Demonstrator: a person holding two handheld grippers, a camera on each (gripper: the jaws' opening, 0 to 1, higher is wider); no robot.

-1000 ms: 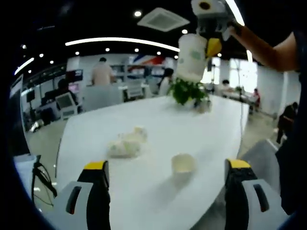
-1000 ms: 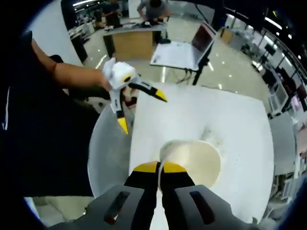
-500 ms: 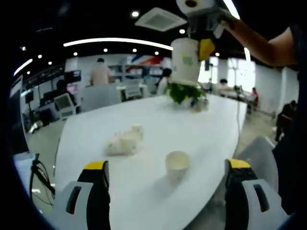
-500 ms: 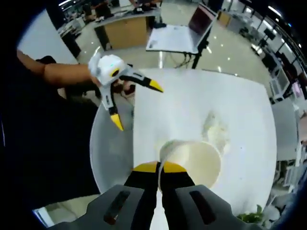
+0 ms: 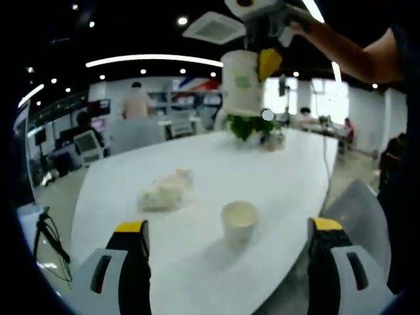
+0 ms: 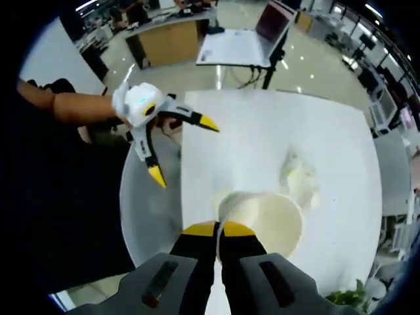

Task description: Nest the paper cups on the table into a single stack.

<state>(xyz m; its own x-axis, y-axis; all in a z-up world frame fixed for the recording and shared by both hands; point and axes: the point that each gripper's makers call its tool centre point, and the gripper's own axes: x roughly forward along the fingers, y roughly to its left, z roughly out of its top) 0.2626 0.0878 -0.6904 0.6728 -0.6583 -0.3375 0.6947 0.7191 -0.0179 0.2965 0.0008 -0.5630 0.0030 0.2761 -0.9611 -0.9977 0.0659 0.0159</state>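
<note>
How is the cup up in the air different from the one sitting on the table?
The held cup hangs high above the table, its rim pinched by the right gripper; the table cup stands alone, untouched. The held cup shows a green mark on its side; the table cup looks plain from here. The left gripper is open, holding neither. Both are upright white paper cups.

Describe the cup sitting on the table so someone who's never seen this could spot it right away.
Start at the big white table. Near its front edge stands a small white paper cup, upright with its mouth open. To one side lies a crumpled white wad, shapeless and flat, while the other cup hangs in the air, held by the right gripper.
</note>
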